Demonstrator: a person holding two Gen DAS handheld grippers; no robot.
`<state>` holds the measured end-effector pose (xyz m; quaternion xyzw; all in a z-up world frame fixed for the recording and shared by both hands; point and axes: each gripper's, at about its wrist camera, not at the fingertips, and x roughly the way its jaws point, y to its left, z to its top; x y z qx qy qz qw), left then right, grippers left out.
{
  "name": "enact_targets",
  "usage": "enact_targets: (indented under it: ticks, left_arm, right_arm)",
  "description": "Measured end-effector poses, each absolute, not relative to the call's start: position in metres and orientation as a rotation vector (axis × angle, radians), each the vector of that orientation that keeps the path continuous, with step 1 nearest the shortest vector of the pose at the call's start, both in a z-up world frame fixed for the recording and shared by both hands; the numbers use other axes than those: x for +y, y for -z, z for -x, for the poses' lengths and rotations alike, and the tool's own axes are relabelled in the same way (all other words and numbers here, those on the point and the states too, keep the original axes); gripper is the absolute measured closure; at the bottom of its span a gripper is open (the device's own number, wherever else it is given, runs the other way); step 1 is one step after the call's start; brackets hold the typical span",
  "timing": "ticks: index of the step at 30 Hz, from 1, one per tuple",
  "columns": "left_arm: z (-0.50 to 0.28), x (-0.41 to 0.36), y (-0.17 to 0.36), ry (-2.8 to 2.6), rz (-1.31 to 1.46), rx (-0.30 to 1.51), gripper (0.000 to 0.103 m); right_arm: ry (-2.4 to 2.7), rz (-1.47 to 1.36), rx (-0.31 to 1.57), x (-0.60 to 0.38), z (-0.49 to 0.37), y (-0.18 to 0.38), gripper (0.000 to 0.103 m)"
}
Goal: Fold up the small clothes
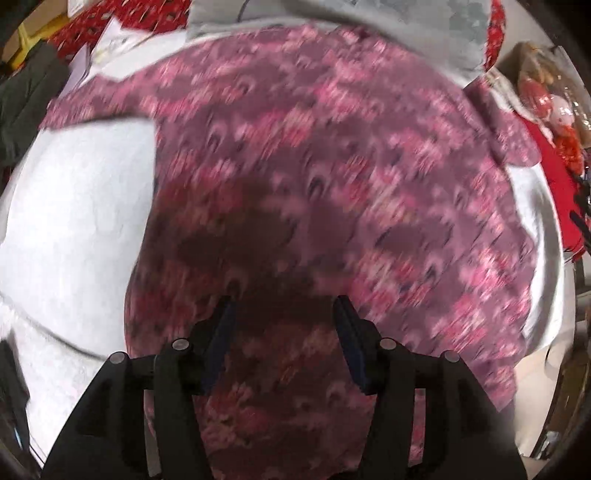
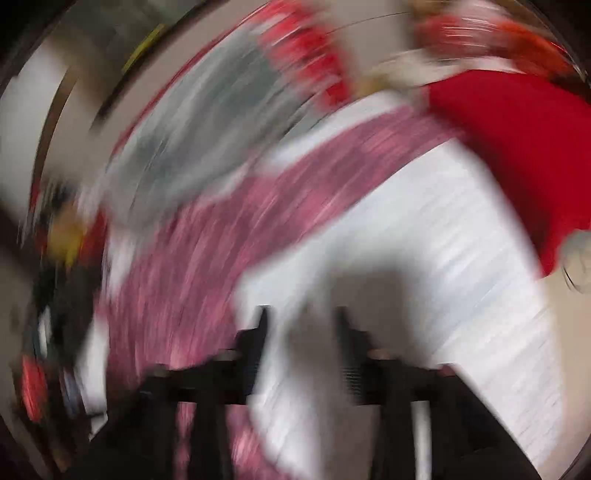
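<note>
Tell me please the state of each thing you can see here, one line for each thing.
Pink patterned garment: spread flat on the white surface, not held.
White table covering: partly covered by the garment.
Grey cloth: lies at the garment's far edge.
Left gripper: open, above the garment, nothing between the fingers.
Right gripper: open, empty, above the white covering; view blurred.

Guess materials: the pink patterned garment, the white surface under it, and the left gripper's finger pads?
Pink patterned garment: thin woven or knit fabric, matte; it lies flat and limp, though blur hides the weave. White surface: probably cloth-covered padding, with a faint matte texture. Left gripper finger pads: dark blue, likely rubber or foam, on black, seemingly plastic fingers.
</note>
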<state>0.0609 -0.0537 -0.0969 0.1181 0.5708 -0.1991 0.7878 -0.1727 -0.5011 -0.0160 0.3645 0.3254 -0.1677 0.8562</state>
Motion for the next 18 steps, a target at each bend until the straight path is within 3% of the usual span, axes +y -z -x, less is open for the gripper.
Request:
enact_targets:
  ticks: [7, 14, 15, 16, 18]
  left_arm:
    - [-0.093, -0.090, 0.094, 0.476, -0.178, 1.244, 0.048]
    - [-0.111, -0.119, 0.075, 0.510, -0.212, 1.232, 0.048]
    - [-0.114, -0.123, 0.070, 0.516, -0.208, 1.224, 0.048]
    - [-0.119, -0.129, 0.068, 0.519, -0.204, 1.219, 0.048]
    - [-0.131, -0.145, 0.061, 0.534, -0.182, 1.201, 0.048]
  right_arm:
    - [0.597, -1.142, 0.531, -0.668, 0.148, 0.061, 0.041]
    - [0.628, -1.282, 0.429, -0.716, 0.099, 0.112, 0.041]
    - [0.629, -1.277, 0.415, -0.719, 0.094, 0.115, 0.045]
    - [0.623, -1.275, 0.402, -0.721, 0.091, 0.114, 0.066]
    - [0.588, -1.269, 0.347, -0.725, 0.092, 0.108, 0.096]
